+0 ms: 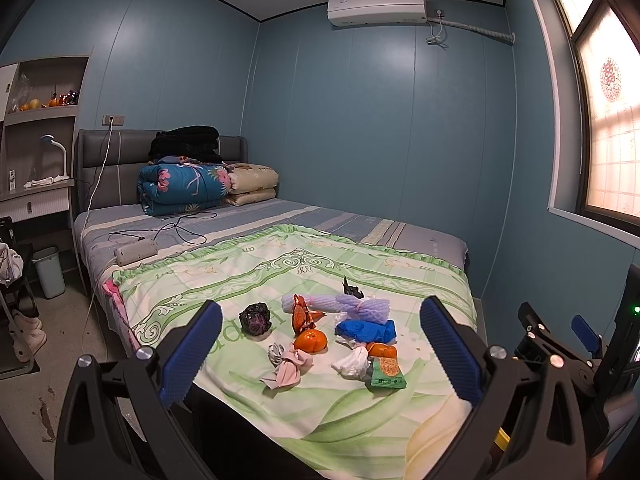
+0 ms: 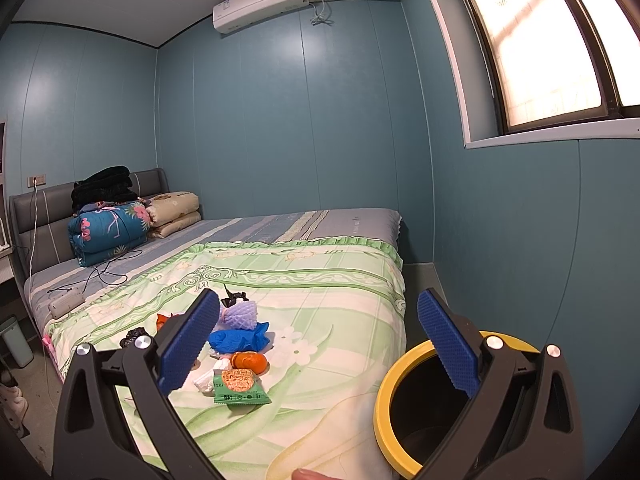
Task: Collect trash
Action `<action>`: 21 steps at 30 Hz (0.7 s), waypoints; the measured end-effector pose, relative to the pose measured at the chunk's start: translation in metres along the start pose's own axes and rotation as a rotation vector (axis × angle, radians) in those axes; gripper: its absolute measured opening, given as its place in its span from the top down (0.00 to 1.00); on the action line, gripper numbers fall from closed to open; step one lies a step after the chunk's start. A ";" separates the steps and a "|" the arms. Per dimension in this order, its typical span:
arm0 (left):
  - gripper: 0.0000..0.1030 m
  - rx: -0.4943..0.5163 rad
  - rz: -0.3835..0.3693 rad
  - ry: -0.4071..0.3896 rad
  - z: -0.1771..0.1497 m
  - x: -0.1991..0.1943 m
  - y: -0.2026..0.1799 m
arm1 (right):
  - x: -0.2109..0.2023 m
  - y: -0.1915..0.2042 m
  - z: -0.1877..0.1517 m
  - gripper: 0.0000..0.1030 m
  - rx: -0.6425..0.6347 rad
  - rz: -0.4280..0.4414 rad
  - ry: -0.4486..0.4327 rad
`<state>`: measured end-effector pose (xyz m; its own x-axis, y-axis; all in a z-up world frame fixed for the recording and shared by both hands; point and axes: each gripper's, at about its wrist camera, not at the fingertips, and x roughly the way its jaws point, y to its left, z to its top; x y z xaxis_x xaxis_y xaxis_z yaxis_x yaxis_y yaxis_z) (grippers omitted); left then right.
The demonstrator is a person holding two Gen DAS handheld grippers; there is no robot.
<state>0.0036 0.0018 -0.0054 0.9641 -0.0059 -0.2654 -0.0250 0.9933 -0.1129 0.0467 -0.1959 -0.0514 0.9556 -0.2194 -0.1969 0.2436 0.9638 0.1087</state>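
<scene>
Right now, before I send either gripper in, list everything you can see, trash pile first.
Green snack packet: 1, nearest edge of pile.
Orange peel: 2 pieces, orange, mid-pile.
Blue glove: 1, crumpled, behind the peel.
Purple foam net: 1, back of pile.
White tissue: 1, beside the packet.
Pink wrapper: 1, front left.
Black crumpled bag: 1, far left.
Bin: 1, black, yellow rim, right of bed.
Green bedspread: 1, under the pile.
Folded quilts: stacked at headboard.
Power strip: 1, white, on bed.
Left gripper: open, empty.
Right gripper: open, empty.
</scene>
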 end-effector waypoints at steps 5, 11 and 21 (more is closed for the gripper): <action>0.07 0.002 -0.002 0.001 0.000 0.001 -0.001 | 0.000 0.000 0.000 0.08 0.000 -0.001 0.000; 0.07 0.001 -0.005 0.002 0.000 0.000 -0.001 | 0.000 0.000 0.000 0.08 0.002 0.001 0.000; 0.07 0.001 -0.017 0.007 0.000 0.002 -0.002 | -0.001 0.001 0.001 0.08 0.003 -0.001 -0.001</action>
<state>0.0055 -0.0003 -0.0053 0.9626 -0.0236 -0.2700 -0.0084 0.9931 -0.1166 0.0460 -0.1952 -0.0500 0.9555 -0.2203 -0.1960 0.2449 0.9631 0.1113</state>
